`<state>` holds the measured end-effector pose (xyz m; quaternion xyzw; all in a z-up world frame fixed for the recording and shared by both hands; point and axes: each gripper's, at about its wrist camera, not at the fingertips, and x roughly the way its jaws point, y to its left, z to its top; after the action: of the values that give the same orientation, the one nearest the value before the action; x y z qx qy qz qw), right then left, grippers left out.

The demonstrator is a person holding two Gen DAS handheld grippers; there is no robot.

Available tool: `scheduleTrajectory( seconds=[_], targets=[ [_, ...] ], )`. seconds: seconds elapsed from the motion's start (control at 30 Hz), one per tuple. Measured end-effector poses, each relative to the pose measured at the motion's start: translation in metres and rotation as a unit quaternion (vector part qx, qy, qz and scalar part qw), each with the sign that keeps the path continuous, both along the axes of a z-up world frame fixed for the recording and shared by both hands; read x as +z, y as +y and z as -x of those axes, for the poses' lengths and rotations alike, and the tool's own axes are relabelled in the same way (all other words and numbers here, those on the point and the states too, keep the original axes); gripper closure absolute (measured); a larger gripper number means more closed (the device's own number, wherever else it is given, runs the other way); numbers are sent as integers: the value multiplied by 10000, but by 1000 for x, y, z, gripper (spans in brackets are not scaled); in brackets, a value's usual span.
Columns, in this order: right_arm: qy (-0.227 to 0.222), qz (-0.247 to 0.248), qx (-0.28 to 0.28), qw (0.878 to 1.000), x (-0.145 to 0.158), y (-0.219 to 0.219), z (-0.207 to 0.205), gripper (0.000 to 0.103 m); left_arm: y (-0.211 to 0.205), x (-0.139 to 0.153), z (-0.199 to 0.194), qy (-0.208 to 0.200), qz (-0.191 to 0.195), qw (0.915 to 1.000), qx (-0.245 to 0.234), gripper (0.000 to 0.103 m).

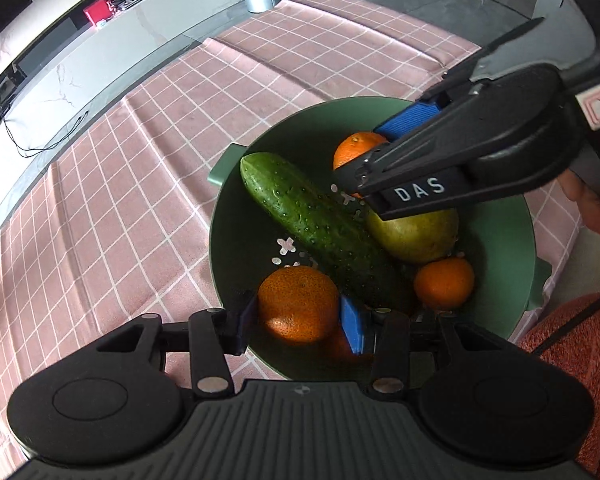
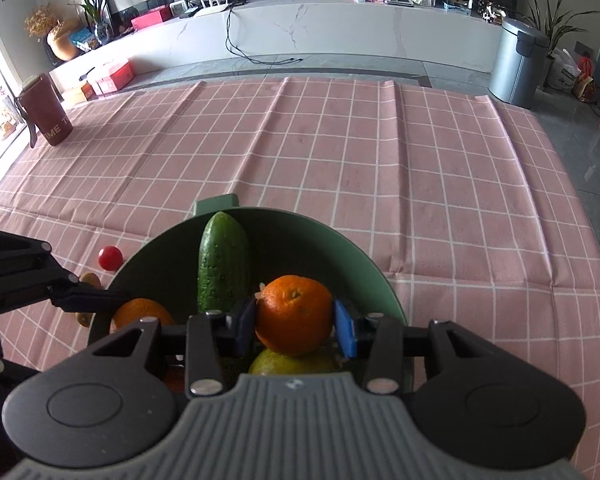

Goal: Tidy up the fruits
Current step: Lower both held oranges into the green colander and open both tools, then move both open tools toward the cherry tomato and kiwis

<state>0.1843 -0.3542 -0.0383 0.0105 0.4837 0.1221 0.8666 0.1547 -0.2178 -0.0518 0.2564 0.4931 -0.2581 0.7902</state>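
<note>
Left tongs (image 1: 298, 320) clamping an orange (image 1: 298, 308), right tongs (image 2: 296, 326) clamping another orange (image 2: 294, 314), both above green bowl (image 2: 352, 252)

The round green plastic colander bowl (image 1: 512, 240) holds three round orange mandarins (image 1: 298, 304) (image 1: 444, 283) (image 1: 354, 149), one long dark green bumpy cucumber (image 1: 312, 220) and one yellow-green pear (image 1: 416, 232). On the cloth left of that bowl lie one small round red tomato (image 2: 110, 258) and two brown fuzzy kiwis (image 2: 91, 279) (image 2: 85, 318), both partly hidden.
</note>
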Motion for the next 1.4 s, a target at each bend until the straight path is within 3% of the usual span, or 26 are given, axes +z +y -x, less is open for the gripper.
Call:
scheduleTrajectory(
  seconds=[0.3, 0.4, 0.57, 0.7, 0.83, 0.93, 1.0, 1.13, 1.4],
  targets=[
    [325, 127, 245, 9991, -11, 9, -23, 64, -9, -13, -6, 89, -124, 9998, 109, 51],
    [436, 73, 198, 9988, -14, 7, -28, 63, -11, -16, -4, -14, -247, 9997, 67, 46],
    [458, 98, 174, 9988, -13, 9, -28, 62, -11, -12, -4, -44, -192, 9998, 65, 45],
    [466, 174, 137, 9987, -13, 12, -29, 62, -11, -6, 2, -230, -124, 9997, 39, 34],
    [472, 349, 62, 9983, -11, 16, -28, 56, -8, 5, 9, -359, -91, 9993, 44, 33],
    [405, 456, 21, 9981, -4, 18, -22, 53, -1, 18, 16, -477, 45, 9988, 80, 33],
    [330, 469, -26, 9984, 2, 17, -17, 42, 7, 27, 20, -582, 235, 9979, 173, 33],
    [126, 455, -158, 9988, 18, 19, -4, 39, 29, 45, 26, -680, 701, 9937, 545, 33],
    [-682, 163, -602, 9957, 52, 40, 44, 35, 99, 78, 40, -1050, 1439, 9750, 1325, 33]
  ],
)
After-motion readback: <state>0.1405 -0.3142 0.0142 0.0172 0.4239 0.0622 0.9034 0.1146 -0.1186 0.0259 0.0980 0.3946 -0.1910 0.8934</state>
